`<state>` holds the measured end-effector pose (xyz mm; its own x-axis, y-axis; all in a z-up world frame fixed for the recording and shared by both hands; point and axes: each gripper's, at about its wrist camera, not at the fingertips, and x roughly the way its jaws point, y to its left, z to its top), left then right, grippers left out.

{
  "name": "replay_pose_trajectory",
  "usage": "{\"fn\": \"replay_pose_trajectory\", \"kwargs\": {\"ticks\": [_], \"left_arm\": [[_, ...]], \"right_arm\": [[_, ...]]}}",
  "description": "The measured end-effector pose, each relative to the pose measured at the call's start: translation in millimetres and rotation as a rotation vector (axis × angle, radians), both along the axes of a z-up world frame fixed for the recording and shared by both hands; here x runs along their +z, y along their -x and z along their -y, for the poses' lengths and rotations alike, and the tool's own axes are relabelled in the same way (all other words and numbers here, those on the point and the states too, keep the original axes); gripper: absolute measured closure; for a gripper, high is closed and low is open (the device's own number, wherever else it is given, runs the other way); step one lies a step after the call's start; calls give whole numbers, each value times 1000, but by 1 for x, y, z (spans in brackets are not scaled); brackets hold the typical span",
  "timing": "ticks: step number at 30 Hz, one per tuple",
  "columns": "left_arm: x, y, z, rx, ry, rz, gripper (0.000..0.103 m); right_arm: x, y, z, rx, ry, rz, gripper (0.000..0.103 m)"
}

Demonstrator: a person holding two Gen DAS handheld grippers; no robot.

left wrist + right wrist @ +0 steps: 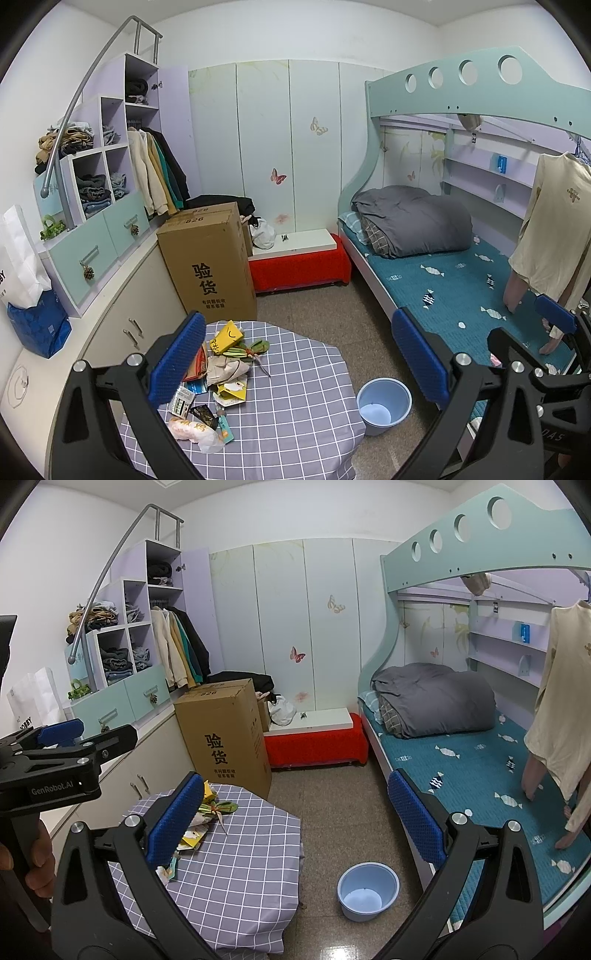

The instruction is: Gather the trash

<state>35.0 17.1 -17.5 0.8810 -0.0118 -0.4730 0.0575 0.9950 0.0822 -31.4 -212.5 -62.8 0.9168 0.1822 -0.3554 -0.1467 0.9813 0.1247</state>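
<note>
A small table (pixel 295 406) under a grey checked cloth is standing in a bedroom between a cardboard box (pixel 208 258) and a bunk bed (pixel 461 280). Wrappers and packets (pixel 218 373), perhaps snack trash, are lying heaped on its left side; the blue bin (pixel 383 405) is sitting empty on the floor beside it. The left gripper (pixel 299 354) and right gripper (pixel 295 819) are hovering spread wide, holding nothing. Only the right view is showing a hand (pixel 37 853).
</note>
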Motion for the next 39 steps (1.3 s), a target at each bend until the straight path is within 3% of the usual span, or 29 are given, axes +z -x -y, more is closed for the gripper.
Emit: {"fn": "replay_pose_trajectory", "kwargs": {"ticks": [39], "left_arm": [[-8, -17, 15, 32, -29, -49, 4]], "right_arm": [[-13, -21, 10, 25, -20, -54, 6]]}}
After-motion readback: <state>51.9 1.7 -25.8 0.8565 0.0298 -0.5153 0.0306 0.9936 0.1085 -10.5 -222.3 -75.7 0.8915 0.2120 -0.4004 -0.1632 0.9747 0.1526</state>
